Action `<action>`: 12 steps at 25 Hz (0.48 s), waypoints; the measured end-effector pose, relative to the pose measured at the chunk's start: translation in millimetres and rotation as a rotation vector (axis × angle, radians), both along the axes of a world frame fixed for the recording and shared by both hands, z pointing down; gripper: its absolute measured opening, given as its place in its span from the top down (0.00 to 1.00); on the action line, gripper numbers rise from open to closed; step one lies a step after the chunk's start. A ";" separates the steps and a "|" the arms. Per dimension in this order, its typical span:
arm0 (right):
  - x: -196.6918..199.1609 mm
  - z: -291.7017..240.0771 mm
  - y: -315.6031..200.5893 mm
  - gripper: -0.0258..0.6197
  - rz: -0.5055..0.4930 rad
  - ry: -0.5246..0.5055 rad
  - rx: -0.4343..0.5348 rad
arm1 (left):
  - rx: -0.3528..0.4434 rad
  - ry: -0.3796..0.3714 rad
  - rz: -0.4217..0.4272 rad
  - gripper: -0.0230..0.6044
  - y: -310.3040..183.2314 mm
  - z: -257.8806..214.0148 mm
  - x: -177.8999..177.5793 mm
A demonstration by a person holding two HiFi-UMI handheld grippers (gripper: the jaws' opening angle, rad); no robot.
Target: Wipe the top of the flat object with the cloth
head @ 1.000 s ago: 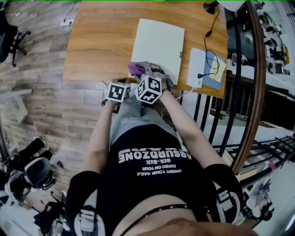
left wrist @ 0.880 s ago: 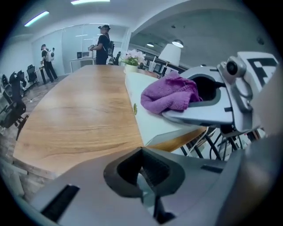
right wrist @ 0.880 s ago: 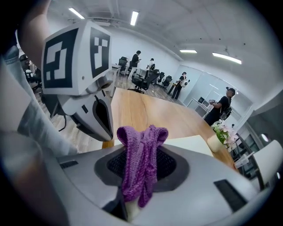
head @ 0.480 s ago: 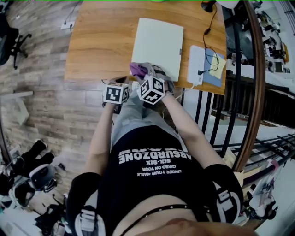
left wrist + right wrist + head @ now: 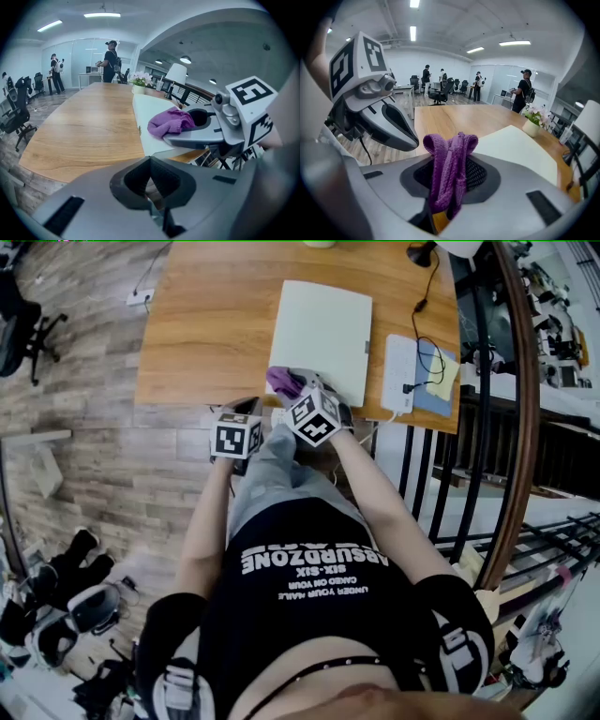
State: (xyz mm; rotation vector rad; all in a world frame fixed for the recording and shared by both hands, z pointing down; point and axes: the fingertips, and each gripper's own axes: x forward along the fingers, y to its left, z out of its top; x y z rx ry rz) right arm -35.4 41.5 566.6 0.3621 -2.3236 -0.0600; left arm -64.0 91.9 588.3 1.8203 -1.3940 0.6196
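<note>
Table point(image 5: 206, 324): wooden top with visible grain and a rounded near corner; it carries everything below.
Flat object point(image 5: 323, 334): pale, smooth rectangular slab lying flat on the table, its near edge close to the table edge.
Power strip point(image 5: 401, 371): white, just right of the slab, with a black cable plugged in.
Right gripper point(image 5: 295, 390): grey jaws pinched onto the cloth, over the slab's near left corner.
Left gripper point(image 5: 242, 407): jaws pressed together with nothing between them, at the table's near edge, just left of the right gripper.
Cloth point(image 5: 450, 159): purple, fuzzy, folded in loops; it stands up out of the right jaws, and its free end rests on the slab's near corner.
Pot point(image 5: 533, 126): small and pale, holding flowers, at the table's far end.
</note>
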 end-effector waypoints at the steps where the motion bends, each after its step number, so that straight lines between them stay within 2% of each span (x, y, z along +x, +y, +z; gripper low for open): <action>1: 0.0 -0.5 -0.6 0.77 0.006 -0.016 -0.018 | 0.011 -0.001 -0.002 0.96 -1.6 -3.1 -0.5; 6: -0.4 -1.1 -2.0 0.77 -0.002 -0.037 -0.034 | 0.060 0.004 0.011 0.96 -13.3 -16.2 5.1; 12: -0.4 -0.7 -0.8 0.77 -0.001 -0.037 -0.021 | 0.066 -0.004 0.043 0.96 -23.1 -16.5 16.9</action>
